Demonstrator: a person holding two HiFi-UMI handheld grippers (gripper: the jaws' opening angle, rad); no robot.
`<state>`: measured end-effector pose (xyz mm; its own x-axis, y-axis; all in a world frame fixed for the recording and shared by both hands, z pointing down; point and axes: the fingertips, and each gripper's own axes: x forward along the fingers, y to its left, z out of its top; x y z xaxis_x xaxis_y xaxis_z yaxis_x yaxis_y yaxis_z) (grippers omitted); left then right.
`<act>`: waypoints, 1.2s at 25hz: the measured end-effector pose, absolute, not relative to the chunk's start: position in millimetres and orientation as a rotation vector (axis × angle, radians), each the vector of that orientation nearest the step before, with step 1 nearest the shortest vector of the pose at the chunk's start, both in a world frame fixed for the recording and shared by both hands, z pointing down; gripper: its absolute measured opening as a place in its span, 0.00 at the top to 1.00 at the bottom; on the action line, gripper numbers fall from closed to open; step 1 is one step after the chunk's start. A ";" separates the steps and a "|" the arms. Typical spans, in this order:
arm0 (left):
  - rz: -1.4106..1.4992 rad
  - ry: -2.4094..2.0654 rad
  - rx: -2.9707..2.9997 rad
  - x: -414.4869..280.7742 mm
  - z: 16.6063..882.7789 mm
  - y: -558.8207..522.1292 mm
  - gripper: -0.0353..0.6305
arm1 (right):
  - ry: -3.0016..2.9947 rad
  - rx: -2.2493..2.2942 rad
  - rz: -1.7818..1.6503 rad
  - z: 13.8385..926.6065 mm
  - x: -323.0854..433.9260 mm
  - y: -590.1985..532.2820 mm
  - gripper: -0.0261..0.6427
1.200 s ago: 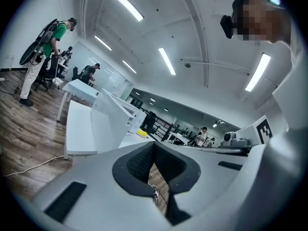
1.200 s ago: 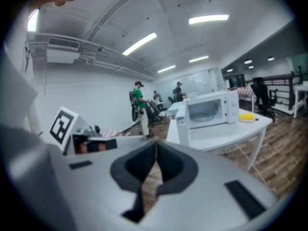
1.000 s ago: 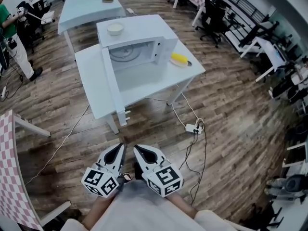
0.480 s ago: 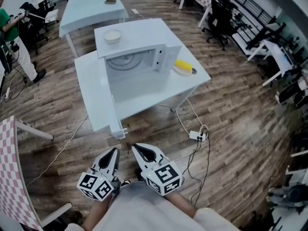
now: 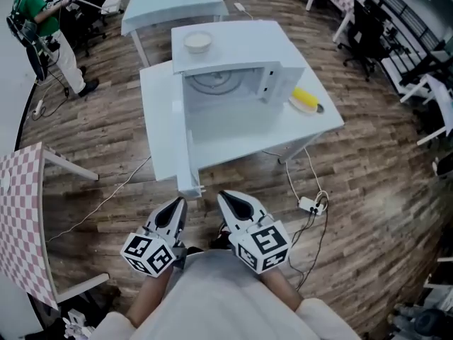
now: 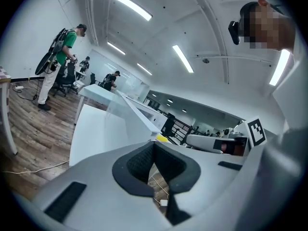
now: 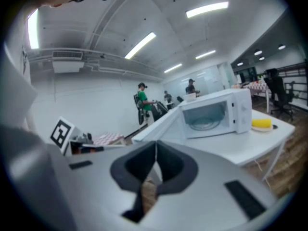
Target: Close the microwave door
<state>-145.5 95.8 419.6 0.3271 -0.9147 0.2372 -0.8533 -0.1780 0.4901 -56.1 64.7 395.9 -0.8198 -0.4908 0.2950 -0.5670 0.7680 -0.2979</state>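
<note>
Your left gripper (image 5: 178, 205) and right gripper (image 5: 225, 198) sit side by side close to your body, over the wood floor on the near side of the microwave (image 5: 237, 59). Each pair of jaws is closed tip to tip with nothing between them. Neither gripper touches the microwave.

The microwave door (image 5: 182, 147) stands wide open. It is hinged at the microwave's left side and swung out toward you, and its free edge ends just ahead of your left gripper. To the right of your right gripper, on the floor below the microwave's table (image 5: 241, 127), a power strip (image 5: 311, 205) lies among loose cables.

The microwave itself stands on the white table with its cavity facing you, and the glass turntable (image 5: 211, 82) shows inside. A small bowl (image 5: 198, 42) rests on the microwave's top, toward its left. Just to the right of the microwave, a yellow item on a plate (image 5: 306, 100) sits on the table.

Behind the microwave stands a second white table (image 5: 170, 6). Far off to the microwave's left, a person in a green shirt (image 5: 32, 9) stands.
</note>
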 end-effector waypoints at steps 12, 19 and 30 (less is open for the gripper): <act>-0.156 -1.673 1.995 -150.8 412.5 94.6 0.92 | -2.819 0.757 0.578 391.4 -48.6 50.3 0.93; -0.075 -1.703 1.999 -159.9 421.7 92.4 0.92 | -2.834 0.699 0.562 393.3 -55.4 53.7 0.93; -0.046 -1.680 2.022 -166.5 426.5 78.0 0.92 | -2.802 0.717 0.609 401.5 -51.9 31.9 0.93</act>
<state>-166.5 78.0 426.5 0.2353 -0.9282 0.2883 -0.9111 -0.1074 0.3979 -51.9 31.9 401.5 -0.8661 -0.4178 0.2744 -0.4940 0.7992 -0.3425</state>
